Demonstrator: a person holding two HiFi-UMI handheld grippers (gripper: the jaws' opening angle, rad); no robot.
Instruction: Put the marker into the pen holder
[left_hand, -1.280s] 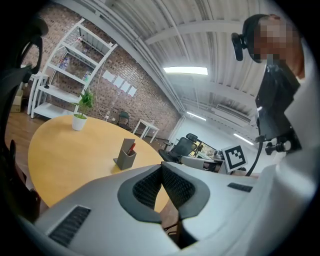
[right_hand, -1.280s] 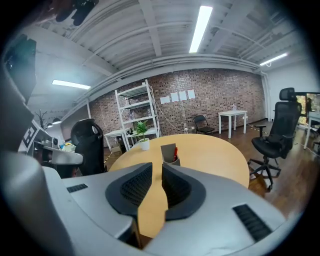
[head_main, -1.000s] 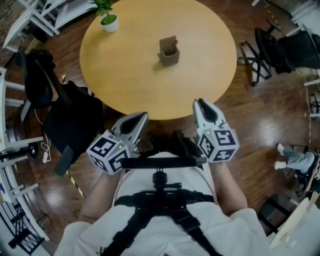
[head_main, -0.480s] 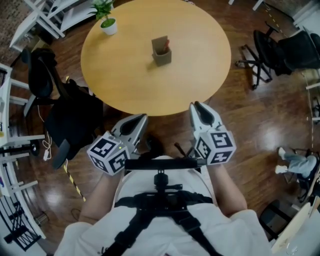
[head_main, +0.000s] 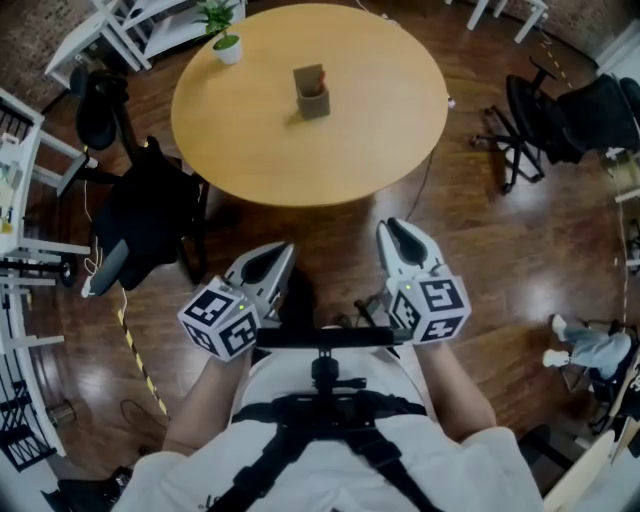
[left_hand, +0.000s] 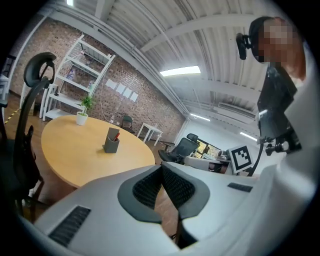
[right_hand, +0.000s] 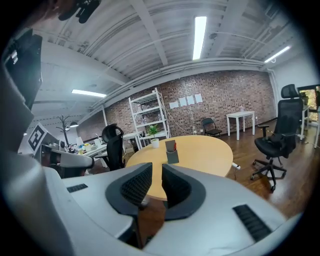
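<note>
A grey pen holder (head_main: 311, 96) stands on the far half of the round wooden table (head_main: 350, 150), with a red marker (head_main: 317, 77) sticking out of its top. Both grippers hang over the wooden floor, short of the table's near edge, and point towards it. On my left gripper (head_main: 283, 250) the pads touch at the tips with nothing between them. My right gripper (head_main: 392, 228) shows a narrow gap between its pads, with nothing in it. The right gripper view has the holder (right_hand: 172, 155) and marker (right_hand: 175, 146) straight ahead beyond the jaws; in the left gripper view the holder (left_hand: 111, 144) stands off to the left.
A small potted plant (head_main: 227, 45) sits at the table's far left edge. A black office chair (head_main: 140, 225) stands left of the table, more black chairs (head_main: 560, 105) to the right, white shelving (head_main: 25, 190) along the left. A cable (head_main: 425, 190) lies on the floor.
The table has drawn away from me: its near edge lay right at the fingertips, and now bare floor shows between. Both grippers came back with my body, their jaws unchanged.
</note>
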